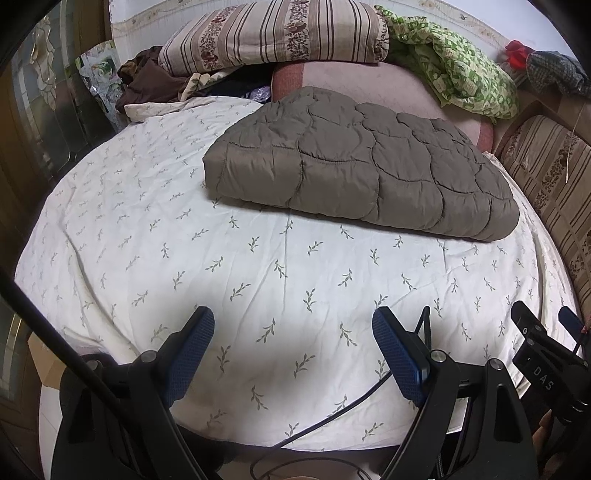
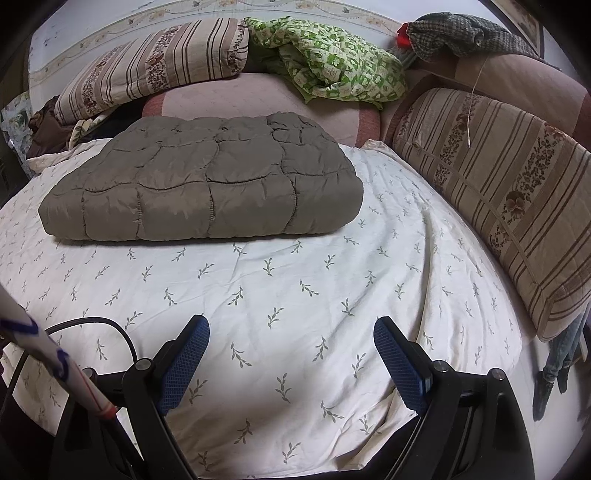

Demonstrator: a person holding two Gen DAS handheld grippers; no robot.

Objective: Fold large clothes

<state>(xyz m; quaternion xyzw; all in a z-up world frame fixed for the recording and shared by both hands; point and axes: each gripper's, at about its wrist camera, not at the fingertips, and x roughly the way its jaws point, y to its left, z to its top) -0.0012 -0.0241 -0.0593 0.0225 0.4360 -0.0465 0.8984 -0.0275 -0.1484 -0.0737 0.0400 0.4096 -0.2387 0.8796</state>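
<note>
A grey-brown quilted padded garment [image 1: 362, 162] lies folded into a thick rectangle on the far half of a bed, on a white sheet [image 1: 258, 280] printed with small leaf sprigs. The right wrist view shows the same folded bundle [image 2: 207, 184] left of centre. My left gripper [image 1: 293, 317] hovers open over the sheet's near part, well short of the bundle, nothing between its blue pads. My right gripper [image 2: 291, 326] is open too, above bare sheet [image 2: 314, 314], also apart from the bundle. In the left wrist view the right gripper's black body [image 1: 543, 354] shows at the lower right.
Striped floral pillows [image 1: 273, 33] and a green patterned cloth [image 1: 461, 74] pile up at the bed's head, with dark clothes [image 1: 144, 81] at the left. A long striped cushion [image 2: 509, 192] lines the right side. Black cables [image 2: 96, 328] trail over the near sheet.
</note>
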